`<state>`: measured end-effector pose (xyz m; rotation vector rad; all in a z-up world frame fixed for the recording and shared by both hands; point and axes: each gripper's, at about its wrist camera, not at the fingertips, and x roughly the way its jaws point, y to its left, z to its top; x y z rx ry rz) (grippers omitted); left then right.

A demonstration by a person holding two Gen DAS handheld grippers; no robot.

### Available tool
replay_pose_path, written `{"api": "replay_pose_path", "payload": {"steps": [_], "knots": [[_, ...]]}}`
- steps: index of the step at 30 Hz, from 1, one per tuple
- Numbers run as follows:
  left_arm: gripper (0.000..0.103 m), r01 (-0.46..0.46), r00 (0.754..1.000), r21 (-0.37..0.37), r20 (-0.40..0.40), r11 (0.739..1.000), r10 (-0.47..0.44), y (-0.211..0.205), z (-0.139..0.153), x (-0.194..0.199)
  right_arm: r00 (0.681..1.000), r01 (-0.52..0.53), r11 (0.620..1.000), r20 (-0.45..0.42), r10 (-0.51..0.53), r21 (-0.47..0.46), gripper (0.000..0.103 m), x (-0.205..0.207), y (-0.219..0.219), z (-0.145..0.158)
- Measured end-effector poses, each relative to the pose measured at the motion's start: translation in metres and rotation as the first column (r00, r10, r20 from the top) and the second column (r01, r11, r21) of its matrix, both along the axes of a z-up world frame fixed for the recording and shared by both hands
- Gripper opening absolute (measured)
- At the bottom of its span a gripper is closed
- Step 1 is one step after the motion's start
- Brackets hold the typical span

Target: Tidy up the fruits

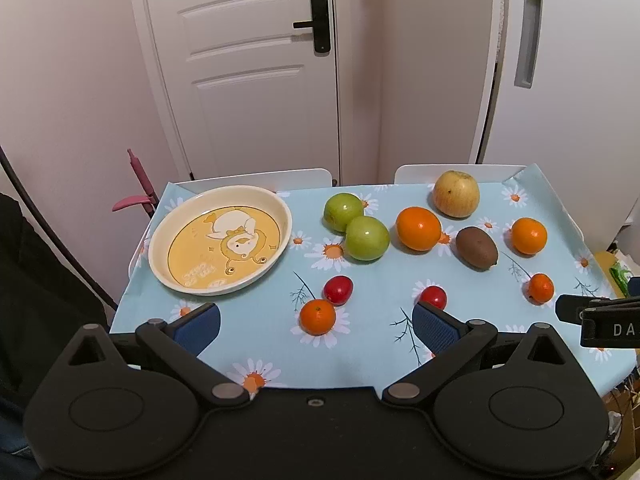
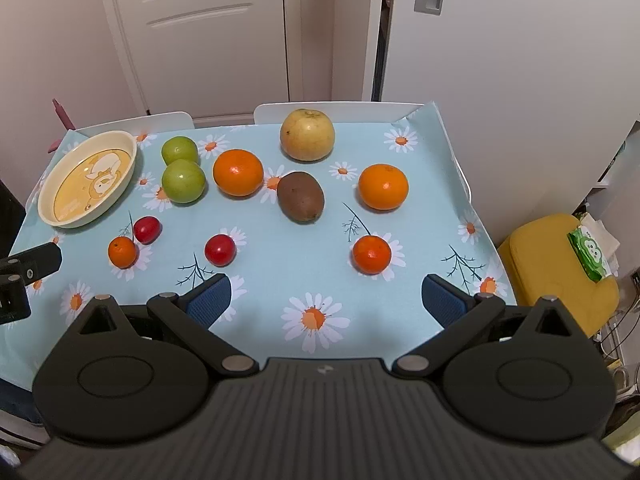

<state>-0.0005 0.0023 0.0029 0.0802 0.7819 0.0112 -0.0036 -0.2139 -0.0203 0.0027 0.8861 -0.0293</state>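
Observation:
A cream plate (image 1: 160,240) with a yellow cartoon centre sits empty at the table's far left; it also shows in the right wrist view (image 2: 48,192). Fruits lie loose on the blue daisy cloth: two green apples (image 1: 366,238), a yellow apple (image 1: 456,194), two oranges (image 1: 418,228), a kiwi (image 1: 476,248), two red tomatoes (image 1: 338,290) and two small mandarins (image 1: 317,317). My left gripper (image 1: 316,326) is open and empty, low over the near edge, around the left mandarin. My right gripper (image 2: 326,300) is open and empty near the right mandarin (image 2: 371,255).
Two white chair backs (image 1: 280,178) stand behind the table. A white door (image 1: 248,60) and wall lie beyond. A yellow stool (image 2: 552,264) with a green packet stands right of the table. A pink handle (image 1: 138,184) stands at the far left.

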Motion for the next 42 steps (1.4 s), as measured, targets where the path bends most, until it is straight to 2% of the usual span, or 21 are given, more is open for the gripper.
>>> {"api": "replay_pose_path", "payload": {"steps": [42], "knots": [[0.103, 0.000, 1.000, -0.003, 0.031, 1.000, 0.001, 0.0026, 0.0058, 0.0042, 1.000, 0.000, 1.000, -0.002, 0.000, -0.001, 0.103, 0.0056, 0.0032, 0.0005]]}}
